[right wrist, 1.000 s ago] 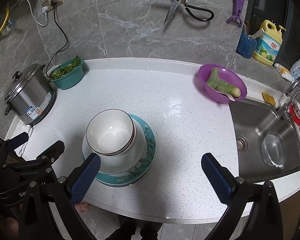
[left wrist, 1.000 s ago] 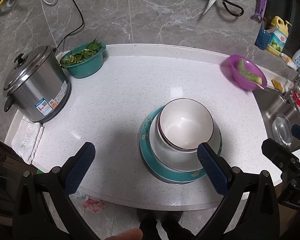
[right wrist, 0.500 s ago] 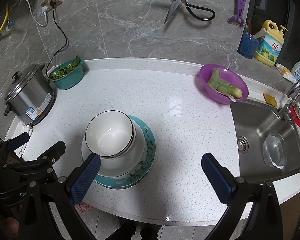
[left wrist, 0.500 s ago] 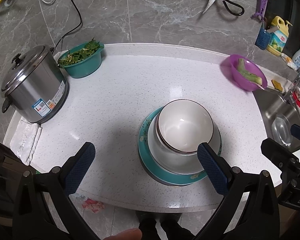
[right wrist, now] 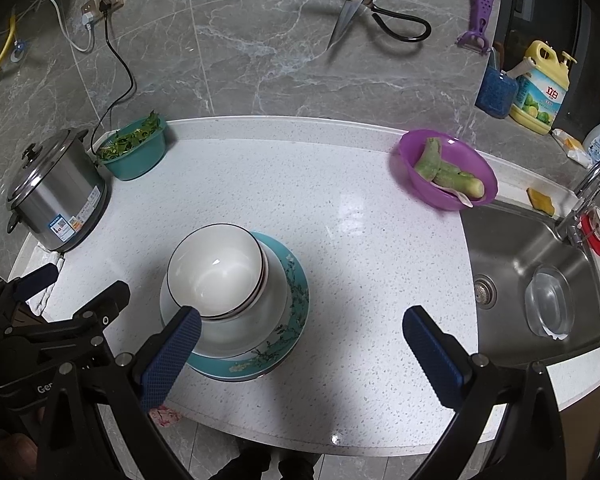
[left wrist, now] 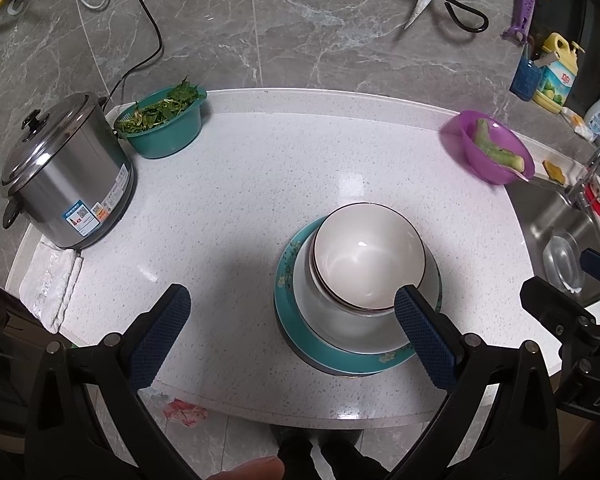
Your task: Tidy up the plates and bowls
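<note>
Sitting near the front edge of the white speckled desk [right wrist: 340,208] is a stack: a white bowl [right wrist: 214,270] nested in a larger white bowl [left wrist: 340,328], on a teal floral plate [right wrist: 288,344]. The left gripper [left wrist: 290,336] is hanging released above the desk, its right pad crossing the stack's rim in view. The right gripper [right wrist: 300,354] is also spread wide, grasping nothing. A steel rice cooker [left wrist: 66,176] and a teal basket of greens [left wrist: 162,126] are standing at the left rear, against grey marble wall tiles. A purple bowl [right wrist: 448,174] is lying beside the steel sink [right wrist: 536,276]. Scissors [right wrist: 374,14] are hanging on the wall.
</note>
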{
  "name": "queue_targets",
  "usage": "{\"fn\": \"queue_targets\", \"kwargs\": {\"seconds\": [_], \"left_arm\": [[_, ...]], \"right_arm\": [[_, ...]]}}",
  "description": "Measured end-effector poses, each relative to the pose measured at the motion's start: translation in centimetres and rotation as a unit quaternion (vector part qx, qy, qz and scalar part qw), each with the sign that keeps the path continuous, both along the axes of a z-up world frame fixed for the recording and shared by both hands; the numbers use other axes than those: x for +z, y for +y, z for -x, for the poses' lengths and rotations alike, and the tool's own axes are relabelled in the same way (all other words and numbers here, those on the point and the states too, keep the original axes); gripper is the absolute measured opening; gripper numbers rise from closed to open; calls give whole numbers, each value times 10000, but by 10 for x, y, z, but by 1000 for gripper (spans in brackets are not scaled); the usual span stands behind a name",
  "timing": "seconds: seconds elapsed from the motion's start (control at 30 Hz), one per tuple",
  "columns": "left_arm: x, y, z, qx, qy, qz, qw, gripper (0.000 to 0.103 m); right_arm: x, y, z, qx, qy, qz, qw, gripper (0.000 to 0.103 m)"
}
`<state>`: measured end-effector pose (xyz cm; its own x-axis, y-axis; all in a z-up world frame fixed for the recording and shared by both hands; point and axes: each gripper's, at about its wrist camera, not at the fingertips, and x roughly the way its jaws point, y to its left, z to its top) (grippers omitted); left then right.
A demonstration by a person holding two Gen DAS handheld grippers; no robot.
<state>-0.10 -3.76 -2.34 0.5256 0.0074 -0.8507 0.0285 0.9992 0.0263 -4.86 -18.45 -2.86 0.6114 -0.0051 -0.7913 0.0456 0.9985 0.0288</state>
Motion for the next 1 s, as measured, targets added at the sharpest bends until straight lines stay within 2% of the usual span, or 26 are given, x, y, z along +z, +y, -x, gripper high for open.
{"fn": "queue_targets", "kwargs": {"seconds": [1.0], "left_arm": [[0, 0, 3, 22, -61, -46, 10000, 103]], "right_arm": [[-1, -2, -2, 20, 12, 3, 10000, 103]]}}
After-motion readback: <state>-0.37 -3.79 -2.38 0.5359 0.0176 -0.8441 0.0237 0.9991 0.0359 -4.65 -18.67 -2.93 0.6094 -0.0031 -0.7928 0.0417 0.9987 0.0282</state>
